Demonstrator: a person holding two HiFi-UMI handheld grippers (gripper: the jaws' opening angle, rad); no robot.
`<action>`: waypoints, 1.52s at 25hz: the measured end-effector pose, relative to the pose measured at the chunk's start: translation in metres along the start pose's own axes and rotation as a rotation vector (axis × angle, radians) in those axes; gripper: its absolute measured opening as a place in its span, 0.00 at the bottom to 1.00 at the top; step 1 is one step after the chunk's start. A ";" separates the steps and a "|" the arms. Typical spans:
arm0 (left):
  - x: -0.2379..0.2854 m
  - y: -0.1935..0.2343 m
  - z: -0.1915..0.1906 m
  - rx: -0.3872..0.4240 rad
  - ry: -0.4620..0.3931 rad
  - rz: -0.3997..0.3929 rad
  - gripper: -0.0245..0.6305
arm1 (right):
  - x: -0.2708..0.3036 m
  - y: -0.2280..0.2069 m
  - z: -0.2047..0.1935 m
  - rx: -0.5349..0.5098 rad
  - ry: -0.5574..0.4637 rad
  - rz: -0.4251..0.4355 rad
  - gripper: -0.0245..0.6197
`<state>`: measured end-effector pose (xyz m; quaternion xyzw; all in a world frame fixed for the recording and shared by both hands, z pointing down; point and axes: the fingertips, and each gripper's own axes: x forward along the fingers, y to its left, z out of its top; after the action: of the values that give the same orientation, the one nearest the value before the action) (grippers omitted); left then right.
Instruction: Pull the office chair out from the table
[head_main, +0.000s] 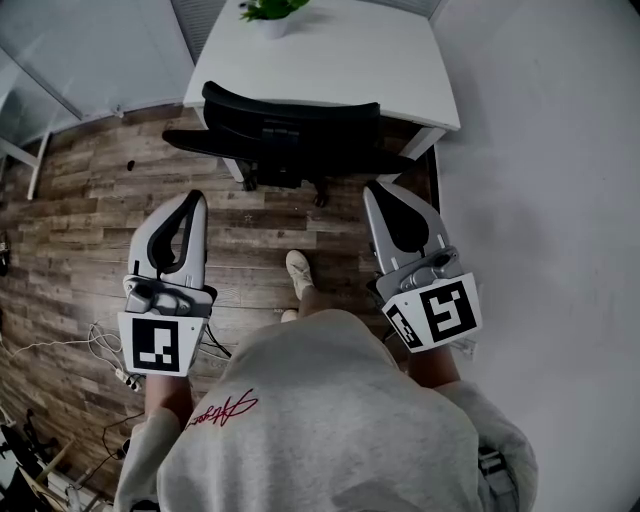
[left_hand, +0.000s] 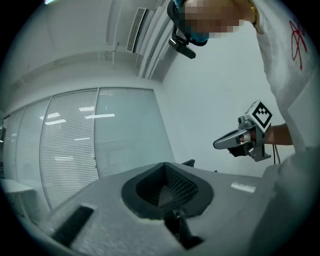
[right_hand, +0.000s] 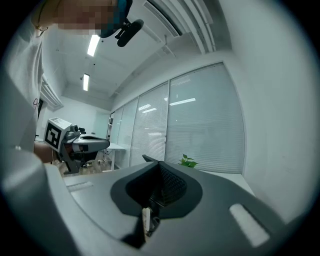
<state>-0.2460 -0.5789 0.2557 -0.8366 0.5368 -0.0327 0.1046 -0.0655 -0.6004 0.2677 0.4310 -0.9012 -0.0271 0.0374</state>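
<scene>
A black office chair (head_main: 285, 130) stands pushed in under the white table (head_main: 400, 70), its backrest toward me. My left gripper (head_main: 193, 199) hangs short of the chair's left armrest, jaws shut with nothing in them. My right gripper (head_main: 377, 189) is close to the chair's right armrest, also shut and empty; I cannot tell whether it touches. In the left gripper view the closed jaws (left_hand: 165, 172) point level, with a corner of the chair (left_hand: 189, 162) just past them. In the right gripper view the closed jaws (right_hand: 161, 175) face the chair's top edge (right_hand: 148, 158).
A potted plant (head_main: 272, 12) stands on the table's far edge. A white wall (head_main: 560, 180) runs close along the right. Cables and a power strip (head_main: 112, 362) lie on the wood floor at the left. My shoe (head_main: 298, 271) is between the grippers.
</scene>
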 end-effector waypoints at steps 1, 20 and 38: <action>0.004 0.001 -0.002 0.006 0.003 -0.006 0.03 | 0.003 -0.003 -0.003 -0.003 0.007 0.001 0.04; 0.058 0.013 -0.065 0.148 0.160 -0.195 0.21 | 0.057 -0.027 -0.048 -0.182 0.134 0.084 0.10; 0.091 0.017 -0.139 0.411 0.421 -0.450 0.39 | 0.087 -0.021 -0.117 -0.411 0.420 0.221 0.24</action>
<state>-0.2462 -0.6877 0.3826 -0.8702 0.3314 -0.3334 0.1477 -0.0930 -0.6836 0.3866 0.3101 -0.8907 -0.1149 0.3118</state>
